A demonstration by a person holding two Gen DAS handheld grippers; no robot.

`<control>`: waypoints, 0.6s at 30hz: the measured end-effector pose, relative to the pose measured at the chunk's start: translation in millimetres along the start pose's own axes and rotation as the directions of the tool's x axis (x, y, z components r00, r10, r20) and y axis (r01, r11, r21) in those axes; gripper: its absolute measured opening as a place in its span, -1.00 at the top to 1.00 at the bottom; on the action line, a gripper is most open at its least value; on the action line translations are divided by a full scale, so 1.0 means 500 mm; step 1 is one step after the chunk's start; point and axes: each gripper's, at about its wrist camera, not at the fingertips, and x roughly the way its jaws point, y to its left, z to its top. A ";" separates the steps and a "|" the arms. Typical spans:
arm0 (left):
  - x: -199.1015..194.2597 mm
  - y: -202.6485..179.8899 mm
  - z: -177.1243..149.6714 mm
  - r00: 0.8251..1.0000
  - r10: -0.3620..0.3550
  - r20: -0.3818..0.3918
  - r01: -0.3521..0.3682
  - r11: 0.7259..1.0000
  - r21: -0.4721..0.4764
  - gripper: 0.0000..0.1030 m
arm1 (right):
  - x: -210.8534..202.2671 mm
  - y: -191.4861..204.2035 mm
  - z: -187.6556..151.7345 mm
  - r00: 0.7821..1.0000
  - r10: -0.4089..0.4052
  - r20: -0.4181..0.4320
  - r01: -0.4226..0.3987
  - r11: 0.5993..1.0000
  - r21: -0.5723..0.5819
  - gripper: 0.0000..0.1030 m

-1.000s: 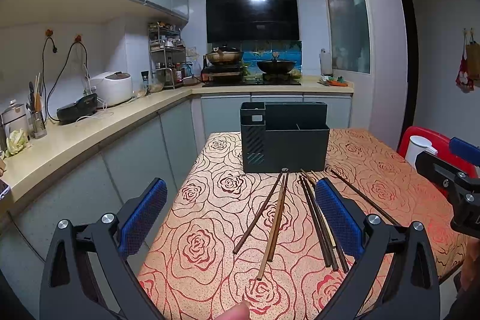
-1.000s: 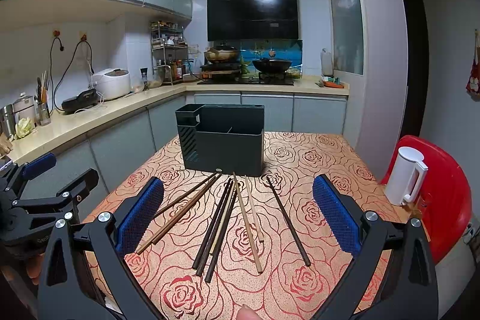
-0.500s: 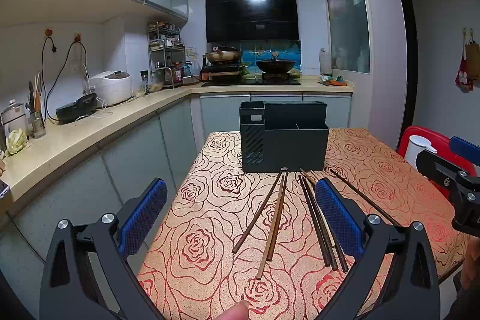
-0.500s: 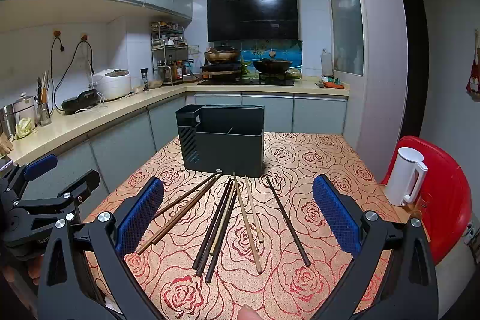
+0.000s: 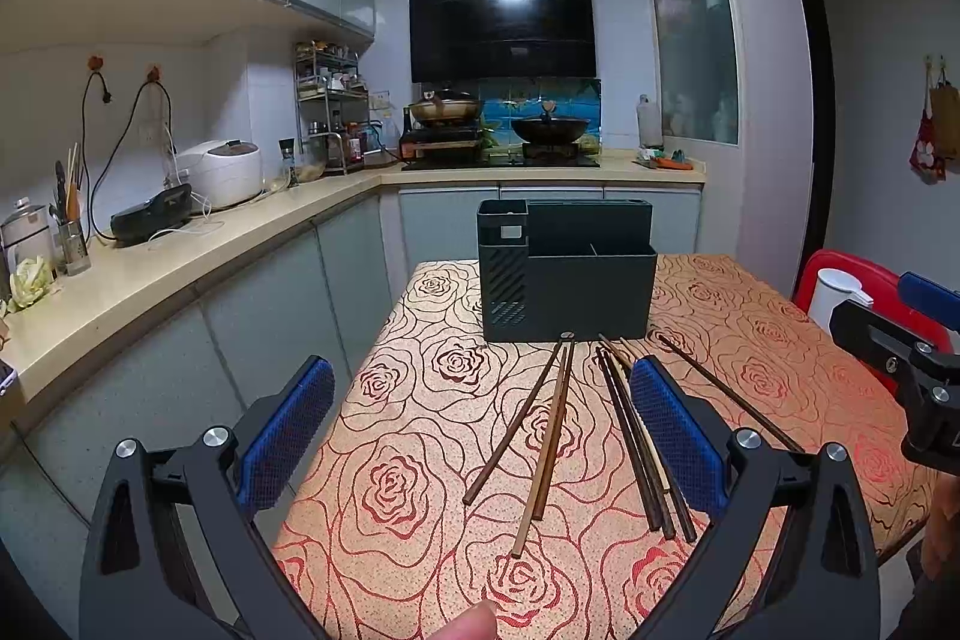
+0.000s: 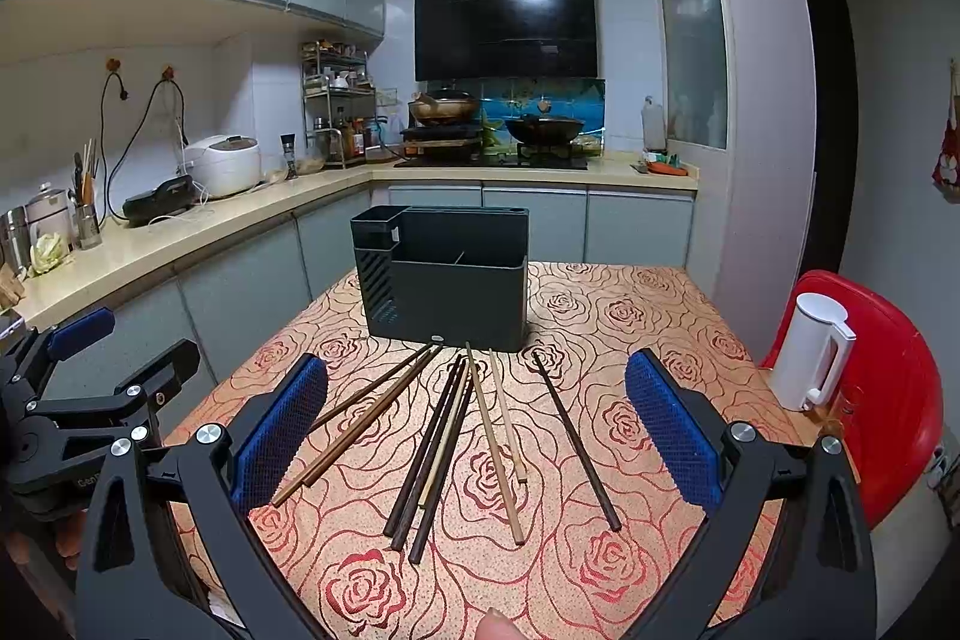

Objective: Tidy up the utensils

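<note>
Currently I hold my left gripper and right gripper spread wide and empty above the surface. Between and beyond their blue pads, loose chopsticks lie fanned out, their far tips near the dark utensil holder standing upright behind.

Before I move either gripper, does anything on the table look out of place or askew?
Only the chopsticks: they lie loose and fanned across the rose-patterned tablecloth in front of the dark utensil holder, none inside it that I can see. The holder stands upright. Nothing looks spilled or broken.
</note>
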 end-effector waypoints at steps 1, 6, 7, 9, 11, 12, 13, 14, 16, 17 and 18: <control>0.000 -0.001 -0.001 1.000 -0.001 0.000 0.001 1.000 0.001 -0.86 | -0.001 0.000 0.000 1.000 0.000 0.000 0.000 1.000 0.001 -0.87; 0.001 -0.006 -0.007 1.000 -0.004 0.001 0.004 1.000 0.002 -0.86 | -0.001 0.000 0.001 1.000 0.002 0.000 -0.002 1.000 0.000 -0.87; 0.001 -0.008 -0.008 1.000 -0.005 0.000 0.005 1.000 0.001 -0.86 | -0.001 0.000 0.001 1.000 0.002 0.001 -0.002 1.000 0.000 -0.87; 0.002 -0.008 -0.007 1.000 -0.007 -0.002 0.007 1.000 0.002 -0.86 | -0.001 0.000 0.001 1.000 0.001 0.001 -0.001 1.000 0.000 -0.87; 0.003 -0.007 -0.007 1.000 -0.008 -0.005 0.008 1.000 0.001 -0.86 | -0.002 0.000 0.001 1.000 0.001 0.000 -0.001 1.000 0.000 -0.87; 0.003 -0.007 -0.007 1.000 -0.009 -0.006 0.009 1.000 0.001 -0.86 | -0.001 0.000 0.001 1.000 0.001 0.001 -0.001 1.000 0.000 -0.87; 0.004 -0.006 -0.006 1.000 -0.010 -0.008 0.010 1.000 0.001 -0.86 | -0.001 0.000 0.001 1.000 0.001 0.000 -0.001 1.000 0.000 -0.87; 0.005 -0.006 -0.007 1.000 -0.010 -0.009 0.010 1.000 0.001 -0.86 | -0.001 0.000 0.000 1.000 0.001 0.001 -0.001 1.000 -0.001 -0.87; 0.007 -0.004 -0.008 1.000 -0.012 -0.012 0.012 1.000 0.000 -0.86 | -0.001 0.001 0.000 1.000 0.000 -0.001 0.000 1.000 -0.003 -0.87; 0.008 -0.003 -0.008 1.000 -0.012 -0.014 0.012 1.000 0.000 -0.86 | -0.002 0.001 0.000 1.000 0.000 -0.002 0.000 1.000 -0.005 -0.87; 0.010 -0.001 -0.008 1.000 -0.012 -0.016 0.012 1.000 0.001 -0.86 | -0.001 0.000 0.000 1.000 0.000 -0.003 0.000 1.000 -0.006 -0.87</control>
